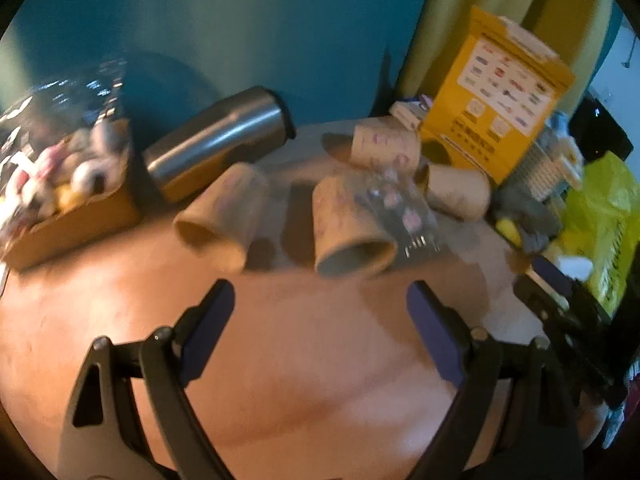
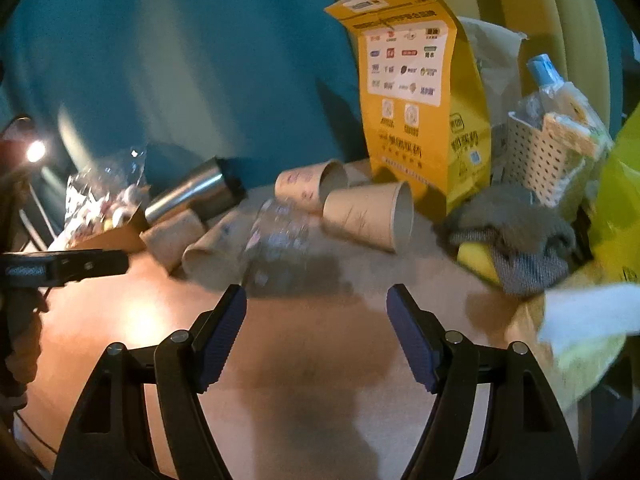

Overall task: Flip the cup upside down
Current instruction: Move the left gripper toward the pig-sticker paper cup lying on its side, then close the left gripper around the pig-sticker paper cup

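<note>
Both tongs, left (image 1: 320,300) and right (image 2: 316,300), gape empty above the surface (image 1: 300,360); the nearest paper cup (image 1: 352,236) lies sideways just ahead of the left tongs, mouth toward them.

Four cups (image 1: 352,232) lie on the table (image 1: 280,340), flask (image 1: 216,140) behind left.

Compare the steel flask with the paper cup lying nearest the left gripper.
The steel flask is shiny grey metal; the paper cup is matt tan card with faint pink prints. The flask is longer, with a dark cap on its far end, while the cup's open mouth faces the left gripper. The flask lies against the brown box; the cup has a clear wrapper draped against it. Both lie on their sides on the table.
</note>
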{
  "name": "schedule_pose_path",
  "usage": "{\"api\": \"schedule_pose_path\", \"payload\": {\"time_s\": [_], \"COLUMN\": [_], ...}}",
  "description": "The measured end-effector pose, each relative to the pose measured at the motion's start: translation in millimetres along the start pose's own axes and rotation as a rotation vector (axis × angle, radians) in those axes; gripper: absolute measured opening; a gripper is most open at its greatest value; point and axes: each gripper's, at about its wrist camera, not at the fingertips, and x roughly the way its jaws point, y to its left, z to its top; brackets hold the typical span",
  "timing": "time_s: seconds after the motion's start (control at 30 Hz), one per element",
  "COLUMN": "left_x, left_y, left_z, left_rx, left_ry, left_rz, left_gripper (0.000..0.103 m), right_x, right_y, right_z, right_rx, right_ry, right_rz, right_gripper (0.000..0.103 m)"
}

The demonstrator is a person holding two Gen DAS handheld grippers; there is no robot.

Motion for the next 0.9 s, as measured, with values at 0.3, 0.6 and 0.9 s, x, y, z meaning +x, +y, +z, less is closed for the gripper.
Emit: {"api": "schedule_pose_path", "payload": {"time_s": [0.3, 0.6, 0.9], "left_x": [82.4, 118.0, 96.5], "left_y": [-7.5, -23.9, -14.5], "left_z": [55.4, 55.9, 21.9], "left_rx": [-0.018, 0.104, 0.100], "left_ry": [0.127, 0.216, 0.239], "left_rz": [0.002, 0.071, 0.046], "left_gripper": [0.089, 0.088, 0.063], "right_x": [32.5, 38.3, 18.8], "right_y": [-9.5, -10.7, -1.4], "right_z": [15.5, 12.3, 8.0], "right_rx": [0.025, 0.033, 0.029], "right_ry": [0.012, 0.014, 0.001], "right_rz": [0.027, 0.046, 0.063], "right_gripper": [0.076, 0.076, 0.076]}}
